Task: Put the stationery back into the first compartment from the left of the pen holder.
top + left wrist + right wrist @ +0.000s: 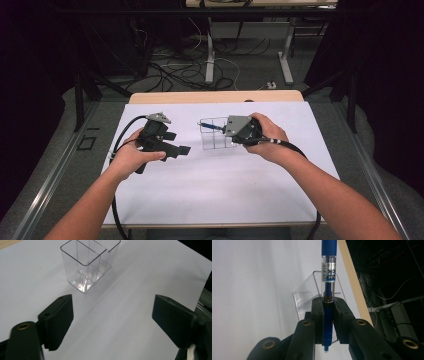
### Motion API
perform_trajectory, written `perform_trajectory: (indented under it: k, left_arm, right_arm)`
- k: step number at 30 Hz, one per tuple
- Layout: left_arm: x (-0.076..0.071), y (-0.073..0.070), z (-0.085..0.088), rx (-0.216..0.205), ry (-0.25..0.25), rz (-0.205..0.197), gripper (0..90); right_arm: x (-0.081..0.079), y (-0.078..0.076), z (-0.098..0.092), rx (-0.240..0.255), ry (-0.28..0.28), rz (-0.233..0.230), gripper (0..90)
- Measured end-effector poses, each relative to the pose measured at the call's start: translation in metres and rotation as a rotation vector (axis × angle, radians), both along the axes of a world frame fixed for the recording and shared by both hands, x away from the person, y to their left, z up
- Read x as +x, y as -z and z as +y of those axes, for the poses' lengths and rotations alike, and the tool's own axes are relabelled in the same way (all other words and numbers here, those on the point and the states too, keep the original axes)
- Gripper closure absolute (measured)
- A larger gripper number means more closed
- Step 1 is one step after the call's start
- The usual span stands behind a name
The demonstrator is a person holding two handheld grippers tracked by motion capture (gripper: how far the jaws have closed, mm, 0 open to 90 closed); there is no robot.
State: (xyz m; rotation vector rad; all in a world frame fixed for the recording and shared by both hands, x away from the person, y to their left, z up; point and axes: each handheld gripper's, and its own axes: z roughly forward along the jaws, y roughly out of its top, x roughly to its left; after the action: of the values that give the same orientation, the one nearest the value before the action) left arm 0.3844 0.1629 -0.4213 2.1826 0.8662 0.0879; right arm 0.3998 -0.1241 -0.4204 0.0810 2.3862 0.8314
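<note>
Dark room; grey floor (250, 70) strewn with cables (175, 70) beyond white-topped table (220, 190).

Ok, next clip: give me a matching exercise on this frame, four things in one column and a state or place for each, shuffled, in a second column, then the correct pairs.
Things:
1. left gripper
2. right gripper
3. blue pen
4. clear divided container

States or places:
A. stands upright on the white sheet, its compartments bare in the left gripper view
B. jaws wide apart, nothing between them
C. clamped between two black jaws, its barrel running along them
D. jaws closed on something, held next to the container

Pairs: 1-B, 2-D, 3-C, 4-A
</note>
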Motion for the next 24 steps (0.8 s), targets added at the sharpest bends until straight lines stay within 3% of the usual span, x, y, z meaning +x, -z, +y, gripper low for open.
perform_trajectory:
  k: [5,9,15,20,24]
  left_arm:
    - [0.0,0.002,0.001,-0.01,-0.016,0.002,9.7]
    - [0.001,0.004,0.003,-0.019,-0.048,-0.019,8.3]
    - [0.002,0.008,0.005,-0.033,-0.07,-0.042,2.0]
    - [0.001,0.009,0.005,-0.053,-0.097,-0.048,0.3]
    - [0.001,0.011,0.006,-0.043,-0.095,-0.062,0.3]
  right_arm:
    - [0.011,-0.003,0.0,0.125,0.048,0.078,79.9]
    - [0.017,-0.005,0.001,0.201,0.075,0.125,79.9]
    - [0.025,-0.005,0.007,0.295,0.108,0.169,79.9]
    - [0.032,-0.002,0.015,0.342,0.132,0.189,79.8]
    - [0.037,0.0,0.022,0.38,0.145,0.189,79.8]
